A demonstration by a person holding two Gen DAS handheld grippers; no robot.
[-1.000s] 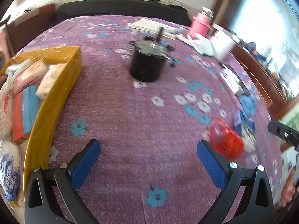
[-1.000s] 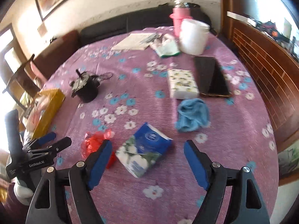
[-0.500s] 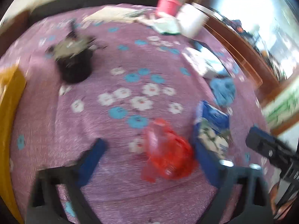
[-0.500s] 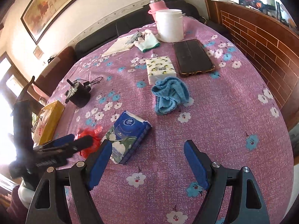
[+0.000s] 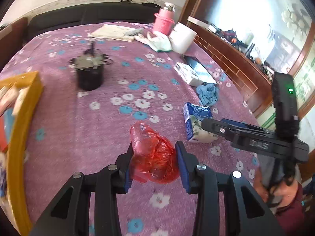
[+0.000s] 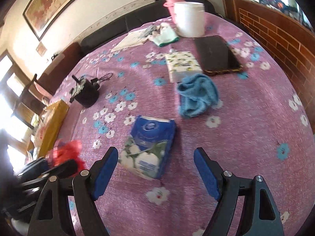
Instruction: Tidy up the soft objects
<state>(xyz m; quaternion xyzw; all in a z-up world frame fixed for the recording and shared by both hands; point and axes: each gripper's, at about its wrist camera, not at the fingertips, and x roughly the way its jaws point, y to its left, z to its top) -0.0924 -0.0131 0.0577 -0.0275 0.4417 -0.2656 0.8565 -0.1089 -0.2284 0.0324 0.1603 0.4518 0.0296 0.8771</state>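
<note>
- Left gripper (image 5: 154, 160): the jaws have just been closing and now stand narrow, with the red plastic bag (image 5: 153, 157) between the two blue pads
- The left pad touches the bag's left edge; the right pad sits just beside its right edge, and whether it presses there cannot be told
- The red plastic bag is crumpled and lies on the purple floral tablecloth (image 5: 82, 129); its upper lobe sticks out beyond the fingertips
- In the right wrist view the same bag (image 6: 68, 152) shows blurred at the lower left, next to the dark body of the left gripper (image 6: 49, 172)
- Right gripper (image 6: 155, 170): the jaws are spread wide, nothing pinched
- The blue tissue pack (image 6: 150, 148) lies flat on the cloth, ahead of the right gripper and nearer its left pad; the pack's near end reaches in between the fingertips, and neither pad touches it
- In the left wrist view the tissue pack (image 5: 195, 123) lies to the right of the red bag, apart from it, partly behind the right gripper (image 5: 226, 129)
- A blue cloth (image 6: 197, 95) lies bunched beyond the tissue pack, well clear of both sets of jaws
- A yellow box (image 5: 21, 122) with packets inside stands at the left edge of the table, well apart from the red bag
- A black pot (image 5: 89, 74) stands farther back on the cloth
</note>
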